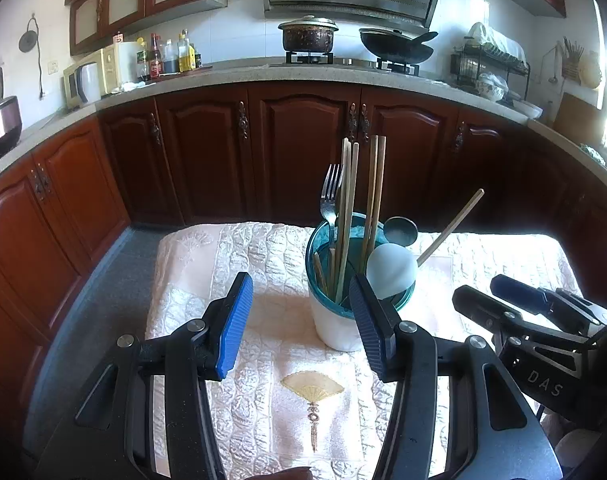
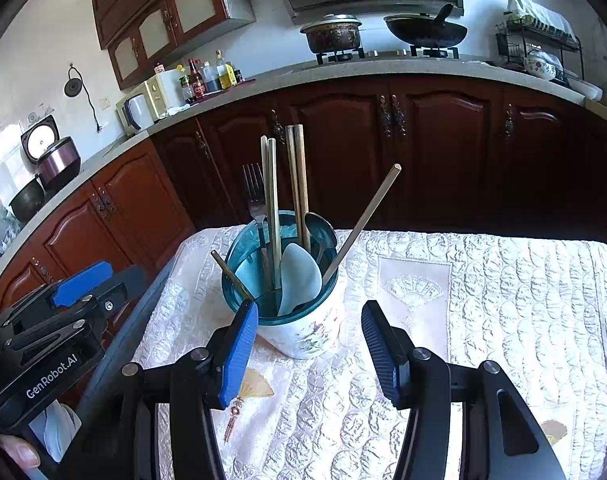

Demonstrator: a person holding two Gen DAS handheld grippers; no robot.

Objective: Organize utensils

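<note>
A white utensil holder with a teal rim (image 1: pixel 335 324) (image 2: pixel 307 336) stands on the quilted cloth. It holds several wooden chopsticks (image 1: pixel 349 216) (image 2: pixel 271 208), a metal fork (image 1: pixel 330 196) (image 2: pixel 255 200), a dark metal spoon (image 1: pixel 400 231) (image 2: pixel 321 230) and a pale ceramic spoon (image 1: pixel 391 270) (image 2: pixel 299 276). One chopstick (image 1: pixel 451 227) (image 2: pixel 363 220) leans out to the right. My left gripper (image 1: pixel 299 320) is open and empty just in front of the holder. My right gripper (image 2: pixel 309 350) is open and empty, its fingers either side of the holder's near wall. Each gripper shows in the other's view, the right one (image 1: pixel 515 300) and the left one (image 2: pixel 75 292).
The white quilted cloth (image 1: pixel 239 256) (image 2: pixel 483 300) covers the table. Brown kitchen cabinets (image 1: pixel 295 152) and a counter with a stove, a pot (image 1: pixel 308 34), a wok (image 1: pixel 397 46) and bottles (image 1: pixel 167 56) run behind. The grey floor (image 1: pixel 103 272) lies to the left.
</note>
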